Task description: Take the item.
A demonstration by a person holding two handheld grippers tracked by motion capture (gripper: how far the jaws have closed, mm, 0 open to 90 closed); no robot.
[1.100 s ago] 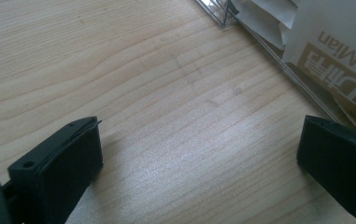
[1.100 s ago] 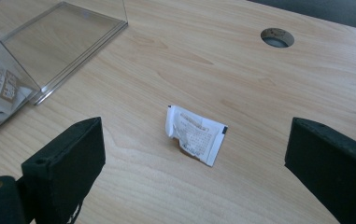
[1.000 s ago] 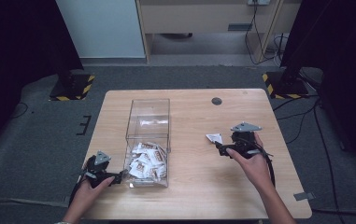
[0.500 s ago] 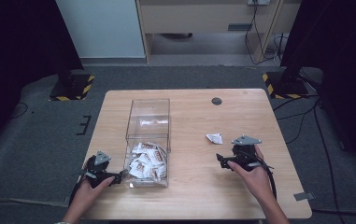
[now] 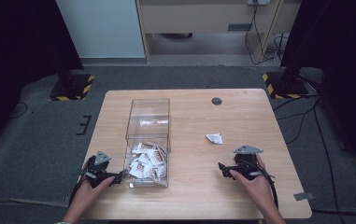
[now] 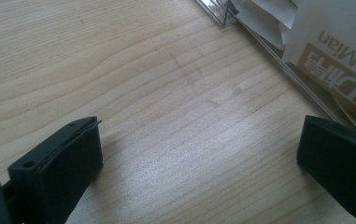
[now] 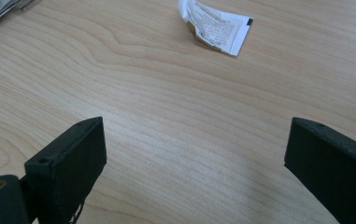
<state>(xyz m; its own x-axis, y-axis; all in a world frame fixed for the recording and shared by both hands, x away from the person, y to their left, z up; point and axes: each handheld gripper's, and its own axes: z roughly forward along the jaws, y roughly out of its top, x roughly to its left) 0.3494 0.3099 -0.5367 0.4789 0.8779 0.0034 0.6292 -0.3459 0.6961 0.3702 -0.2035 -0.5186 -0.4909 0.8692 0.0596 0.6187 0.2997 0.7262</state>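
A clear plastic box (image 5: pixel 147 116) stands on the wooden table (image 5: pixel 189 112), its near half piled with white and tan sachets (image 5: pixel 145 161). One loose white sachet (image 5: pixel 214 138) (image 7: pixel 217 27) lies on the table right of the box. My left gripper (image 5: pixel 117 177) (image 6: pixel 199 158) rests low on the wood beside the box's near left corner (image 6: pixel 224 21), open and empty. My right gripper (image 5: pixel 222 169) (image 7: pixel 196 158) sits near the table's front right, open and empty, with the loose sachet a short way beyond its jaws.
A small dark round grommet (image 5: pixel 217 101) is set into the table near its far edge. Bare wood lies between the box and the right gripper. Dark carpet, stand bases with yellow-black tape (image 5: pixel 73 87) and cables surround the table.
My right gripper has drawn back toward the table's near edge, away from the loose sachet, which stays where it lay. The left gripper has not moved.
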